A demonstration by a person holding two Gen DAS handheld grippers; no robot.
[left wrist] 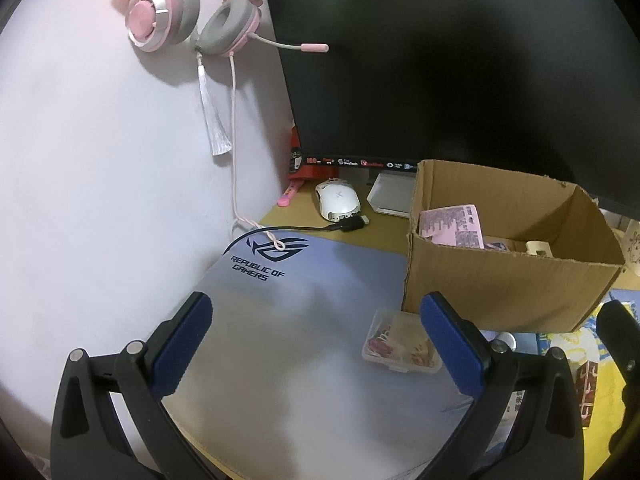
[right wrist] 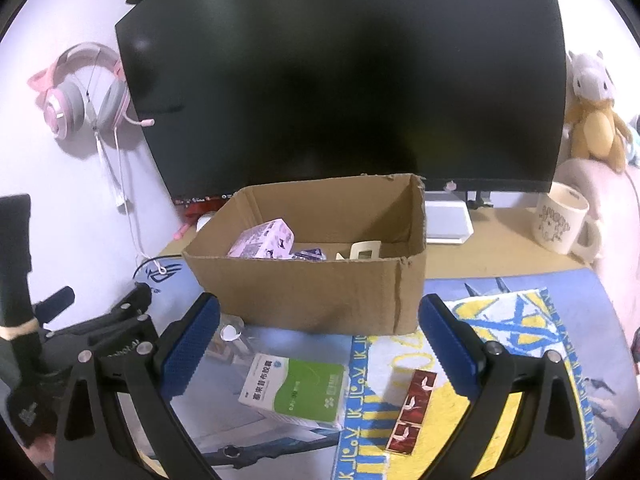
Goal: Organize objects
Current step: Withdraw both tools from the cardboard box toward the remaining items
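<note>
An open cardboard box (right wrist: 320, 292) holds a pink packet (right wrist: 264, 245); before it lie a green-white medicine box (right wrist: 296, 390), a red patterned strip (right wrist: 412, 412) and a clear plastic case (left wrist: 394, 340) (lid closed).

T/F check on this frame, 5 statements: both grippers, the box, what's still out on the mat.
1. The left gripper is open and holds nothing. True.
2. The cardboard box is empty. False: a pink packet and other small items already lie in it.
3. The green and white medicine box lies on the mat in front of the cardboard box, between the right gripper fingers in view. True.
4. The right gripper is shut on the red card. False: it is open; the card lies flat on the mat.
5. The clear plastic case is inside the cardboard box. False: it sits on the mat beside it.
</note>
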